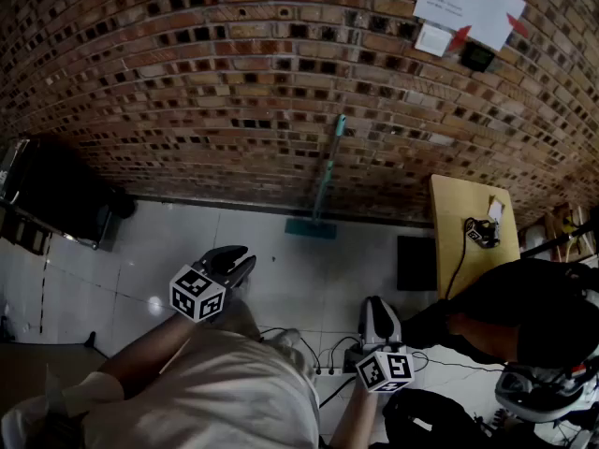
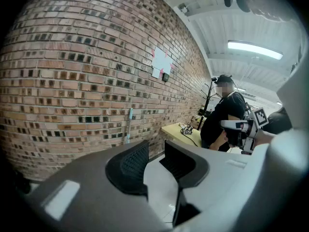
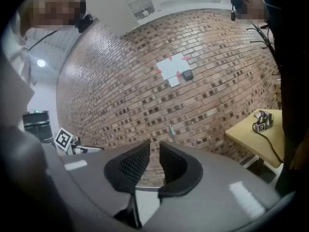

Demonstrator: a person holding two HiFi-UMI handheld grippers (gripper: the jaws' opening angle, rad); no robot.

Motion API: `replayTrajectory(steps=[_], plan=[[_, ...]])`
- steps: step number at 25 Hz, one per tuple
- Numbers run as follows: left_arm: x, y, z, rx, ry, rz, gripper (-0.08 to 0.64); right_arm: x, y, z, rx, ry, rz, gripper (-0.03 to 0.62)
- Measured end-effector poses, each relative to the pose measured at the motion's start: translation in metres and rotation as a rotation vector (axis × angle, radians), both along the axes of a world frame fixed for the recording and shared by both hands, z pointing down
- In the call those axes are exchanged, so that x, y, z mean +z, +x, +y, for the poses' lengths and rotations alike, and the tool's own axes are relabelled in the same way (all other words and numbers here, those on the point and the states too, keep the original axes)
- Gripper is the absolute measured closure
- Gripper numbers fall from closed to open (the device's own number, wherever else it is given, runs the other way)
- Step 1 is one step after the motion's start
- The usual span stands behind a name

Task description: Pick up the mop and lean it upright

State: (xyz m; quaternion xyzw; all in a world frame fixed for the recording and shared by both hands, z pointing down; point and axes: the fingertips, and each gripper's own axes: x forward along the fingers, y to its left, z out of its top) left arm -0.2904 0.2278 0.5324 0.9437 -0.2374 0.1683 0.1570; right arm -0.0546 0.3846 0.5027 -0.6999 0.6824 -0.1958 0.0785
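The mop (image 1: 325, 174) has a teal handle and a teal flat head. It stands upright, leaning on the brick wall with its head on the white floor. Both gripper views catch it as a thin teal stick, the mop (image 2: 129, 125) and the mop (image 3: 172, 130), far beyond the jaws. My left gripper (image 1: 241, 260) hovers over the floor well short of it, jaws slightly parted with nothing between them. My right gripper (image 1: 375, 307) is lower and to the right, also narrowly open and holding nothing. The left gripper (image 2: 157, 156) and right gripper (image 3: 154, 157) each show a small gap with only wall and floor behind.
A yellow table (image 1: 460, 251) with a small device and cable stands right of the mop, a dark flat box (image 1: 416, 262) beside it. A black bulky object (image 1: 56, 199) sits at the left wall. Cables (image 1: 328, 354) lie on the floor. Another person (image 1: 524, 307) is at the right.
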Motion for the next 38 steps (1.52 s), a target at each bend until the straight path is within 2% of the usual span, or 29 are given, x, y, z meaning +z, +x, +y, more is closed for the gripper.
replayTrajectory(steps=[7, 11, 17, 24, 30, 38], plan=[[-0.006, 0.005, -0.052, 0.069, 0.007, 0.047, 0.436, 0.014, -0.018, -0.047, 0.028, -0.037, 0.019, 0.544], [-0.012, 0.010, -0.091, 0.153, -0.010, 0.105, 0.436, 0.025, -0.025, -0.083, 0.098, -0.075, 0.037, 0.558], [-0.017, -0.016, -0.157, 0.289, -0.003, 0.104, 0.436, 0.021, -0.079, -0.156, 0.159, -0.062, 0.008, 0.558], [0.001, -0.044, -0.227, 0.397, -0.019, 0.082, 0.439, 0.034, -0.136, -0.223, 0.211, -0.086, 0.013, 0.558], [0.019, -0.067, -0.245, 0.476, -0.070, 0.072, 0.439, 0.037, -0.170, -0.236, 0.277, -0.098, 0.003, 0.558], [0.024, -0.054, -0.251, 0.531, -0.105, 0.105, 0.456, 0.036, -0.164, -0.223, 0.337, -0.130, 0.027, 0.557]])
